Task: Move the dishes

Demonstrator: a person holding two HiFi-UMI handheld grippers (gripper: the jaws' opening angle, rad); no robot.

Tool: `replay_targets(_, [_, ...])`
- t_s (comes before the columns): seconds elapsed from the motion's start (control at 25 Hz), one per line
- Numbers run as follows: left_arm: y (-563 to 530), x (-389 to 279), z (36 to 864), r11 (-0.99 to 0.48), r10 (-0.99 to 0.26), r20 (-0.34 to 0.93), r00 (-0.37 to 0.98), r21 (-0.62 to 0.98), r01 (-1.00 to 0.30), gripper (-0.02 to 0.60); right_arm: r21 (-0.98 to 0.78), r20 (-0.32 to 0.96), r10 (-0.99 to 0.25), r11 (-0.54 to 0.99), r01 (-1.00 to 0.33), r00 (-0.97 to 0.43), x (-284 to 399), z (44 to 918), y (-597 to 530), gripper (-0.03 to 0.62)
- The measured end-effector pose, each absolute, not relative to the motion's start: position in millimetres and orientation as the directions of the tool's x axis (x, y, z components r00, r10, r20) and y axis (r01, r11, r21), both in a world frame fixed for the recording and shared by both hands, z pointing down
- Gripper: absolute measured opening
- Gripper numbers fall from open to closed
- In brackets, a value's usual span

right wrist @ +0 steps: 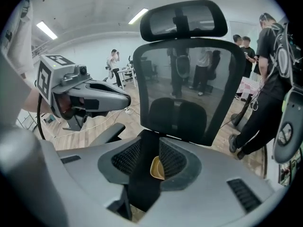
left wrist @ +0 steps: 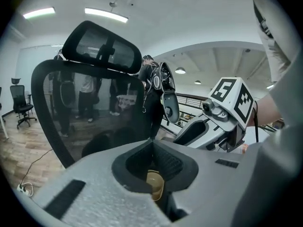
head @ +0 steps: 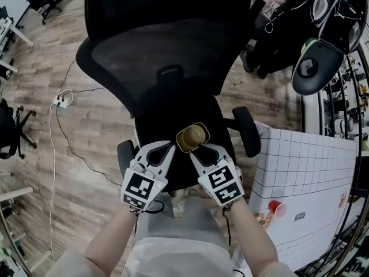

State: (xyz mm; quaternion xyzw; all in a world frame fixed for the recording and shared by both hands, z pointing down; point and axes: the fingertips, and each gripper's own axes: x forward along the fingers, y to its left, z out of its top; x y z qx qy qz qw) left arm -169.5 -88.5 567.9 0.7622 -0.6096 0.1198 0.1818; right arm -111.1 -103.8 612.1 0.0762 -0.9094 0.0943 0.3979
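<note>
A tan bowl (head: 193, 135) hangs over the seat of a black office chair (head: 167, 79), held between both grippers. My right gripper (head: 199, 149) pinches its near edge, and in the right gripper view the bowl's rim (right wrist: 157, 169) is wedged between the black pads. My left gripper (head: 164, 148) comes in from the left. In the left gripper view a slice of the bowl (left wrist: 155, 184) sits deep between the jaws, whose tips close above it. Each gripper appears in the other's view: the right gripper (left wrist: 208, 126) and the left gripper (right wrist: 94, 98).
The chair's mesh back (right wrist: 189, 93) and armrests (head: 247, 130) stand directly ahead. A white gridded table (head: 311, 172) with a red cup (head: 278, 208) is at the right. A power strip (head: 61, 101) and cable lie on the wood floor at left. People (right wrist: 265, 70) stand behind.
</note>
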Motion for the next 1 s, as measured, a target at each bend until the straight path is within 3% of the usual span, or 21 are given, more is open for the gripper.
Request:
replay_targets(0.44, [-94.5,-172.8,684.9,-0.152,-0.820,0.519,0.241,0.208,-0.966,0.014,-0.177,0.818,0.015,0.957,-0.227,-0.575,-118.1,733.4,-108.5,0.106])
replay_targets(0.72, [-94.1,-176.4,727.1,-0.140,-0.790,0.556,0.258,0.247,-0.959,0.014,-0.114,0.868,0.010,0.977,-0.180,-0.497,-119.4,796.9,-108.7,0.105])
replay_targets(1.0, [-88.9,-170.3,778.9,-0.096,-0.763,0.593,0.257,0.290,-0.952,0.014,-0.130,0.895,0.022,0.968,-0.215,-0.446,-119.7,857.8,-111.6,0.105])
